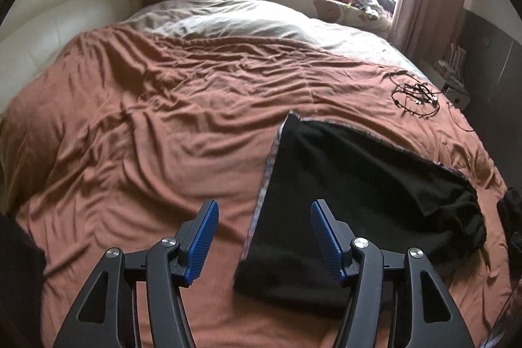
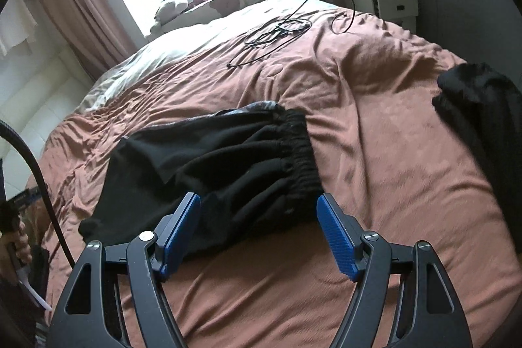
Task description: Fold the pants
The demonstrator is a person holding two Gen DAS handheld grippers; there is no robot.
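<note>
1. The black soft fabric pants with a gathered elastic waistband [image 2: 228, 165] lie flat on the bed with the rust-brown wrinkled cover [image 2: 375, 152]. They look already folded into a compact shape, I judge so that the layers stay one on another.
2. The left gripper [image 1: 264, 245] hangs above the bed with its jaws wide apart and nothing between them. The straight folded edge of the pants, with a thin patterned lining visible, runs forward between the jaws, and the black cloth spreads to the right jaw and beyond it.
3. The right gripper [image 2: 257, 237] also has its jaws wide apart and holds nothing. The pants lie just in front, more toward its left jaw; the waistband is ahead, close to the right jaw's side.
4. I judge that both grippers are free because the cloth now rests by its own weight, so the fold is either finished or waits for one more fold.
5. Count: two grippers, four blue ribbed pads, one pair of pants in work.
6. One other dark garment [image 2: 483, 106] lies well to the right of the right jaws, apart from the pants.
7. One tangle of thin black cable [image 2: 277, 31] lies far ahead on the bed, well apart from the pants.
</note>
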